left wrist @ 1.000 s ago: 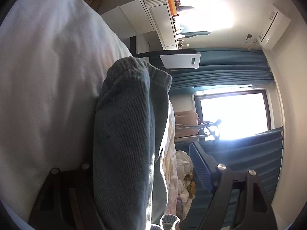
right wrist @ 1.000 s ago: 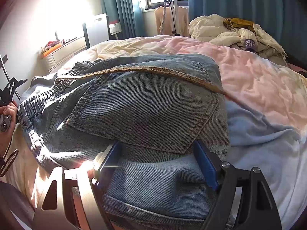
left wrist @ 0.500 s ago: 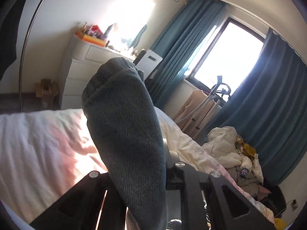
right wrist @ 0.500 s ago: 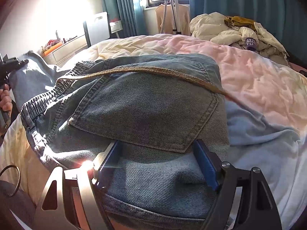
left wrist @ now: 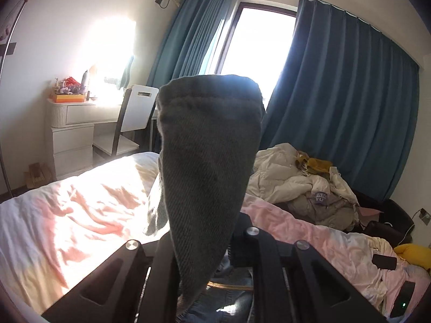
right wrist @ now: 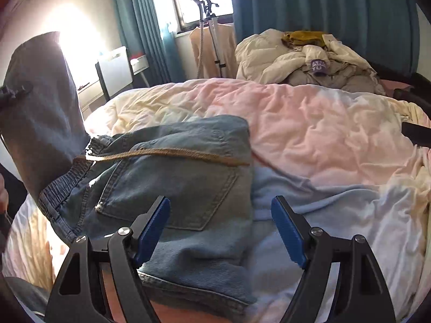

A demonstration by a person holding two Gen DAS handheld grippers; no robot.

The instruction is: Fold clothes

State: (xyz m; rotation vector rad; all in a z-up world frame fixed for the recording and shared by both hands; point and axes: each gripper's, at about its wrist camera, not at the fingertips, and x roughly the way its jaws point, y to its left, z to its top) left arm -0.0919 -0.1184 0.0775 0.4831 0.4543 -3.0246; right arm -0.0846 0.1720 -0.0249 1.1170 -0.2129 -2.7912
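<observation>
Change since earlier frames: right gripper [right wrist: 221, 228] has backed off the jeans [right wrist: 175, 185] and its blue pads [right wrist: 153, 226] now stand wide apart; previously they straddled the denim below the back pocket. Left gripper [left wrist: 204, 247] has swung level, carrying its denim upward.
Left gripper: jaws clamped together on a jeans leg [left wrist: 210, 156], which rises straight ahead of the fingers and fills the middle of the left wrist view.
Right gripper: jaws apart, holding nothing; left pad over the denim, right pad over the bare duvet [right wrist: 323, 140].
Jeans: folded body lies flat on the duvet just ahead of the right gripper, back pocket [right wrist: 172, 191] up, elastic waistband [right wrist: 64, 185] toward the left.
Belt: a tan strap [right wrist: 167, 154], possibly a woven belt, lies across the jeans beyond the pocket.
Raised leg: seen in the right wrist view as a tall denim column [right wrist: 43, 113] far left of the right gripper.
Clothes pile: pale jackets [right wrist: 309, 62] heaped well beyond both grippers, before the blue curtains [left wrist: 336, 107].
Background: white dresser [left wrist: 72, 126] and chair [left wrist: 134, 115] left of the held leg.
</observation>
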